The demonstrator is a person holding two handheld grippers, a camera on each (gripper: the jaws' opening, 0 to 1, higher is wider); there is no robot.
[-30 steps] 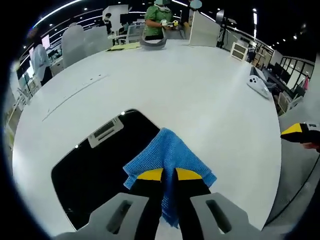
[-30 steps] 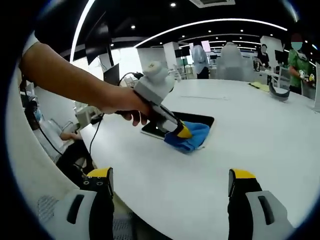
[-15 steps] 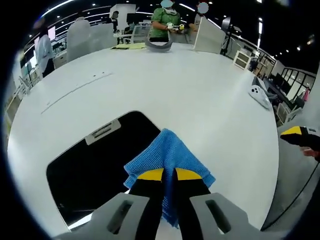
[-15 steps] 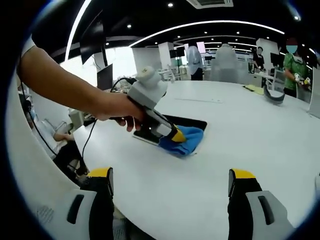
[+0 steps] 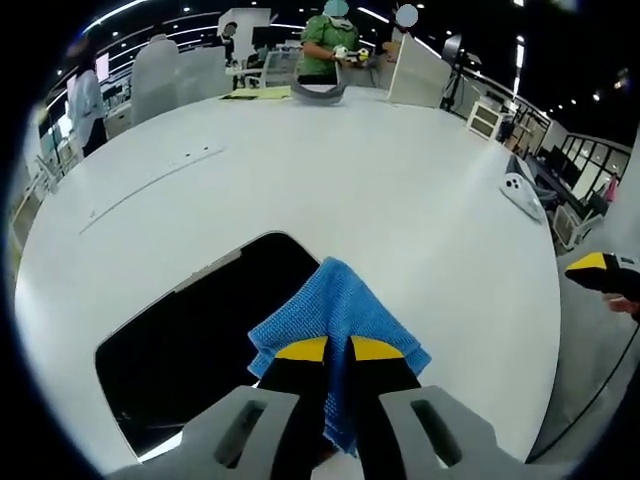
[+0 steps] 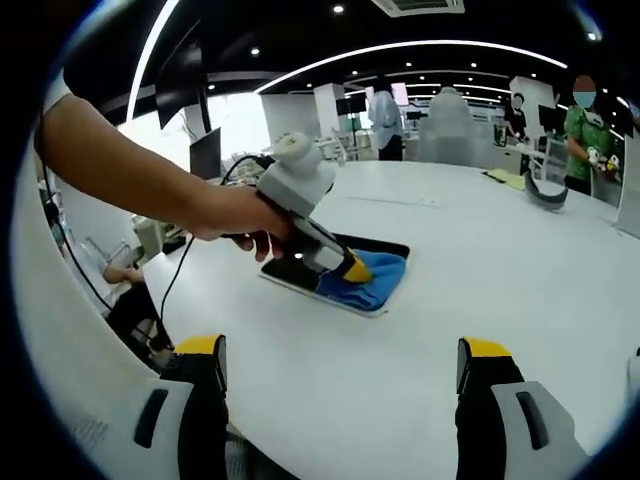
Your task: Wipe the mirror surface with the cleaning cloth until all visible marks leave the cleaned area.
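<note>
Two tongs: the left tongs (image 5: 337, 350) are clamped together on the bunched blue woven cleaning cloth (image 5: 340, 310); the right tongs (image 6: 340, 365) stand wide apart, holding nothing, above the round white bench (image 6: 480, 270).
Change: a second ago the cloth lay partly off the near edge of the flat dark rectangular mirror (image 5: 190, 330); in the right gripper view it now sits inside the mirror's frame, so the left tongs have carried it onto the glass.
Meaning: the wiping looks to be under way, with most of the surface seemingly yet to be passed over.
Cloth position: pressed on the mirror's corner nearest the bench middle, under the yellow tips.
Hidden: the cloth and tongs cover the glass beneath them; the mirror's near end is cut off at the bottom of the left gripper view.
Hard to tell: marks on the glass cannot be made out; the surface reads plain black with one faint bright speck.
Background: a person in green (image 5: 325, 45) stands at the far bench edge.
</note>
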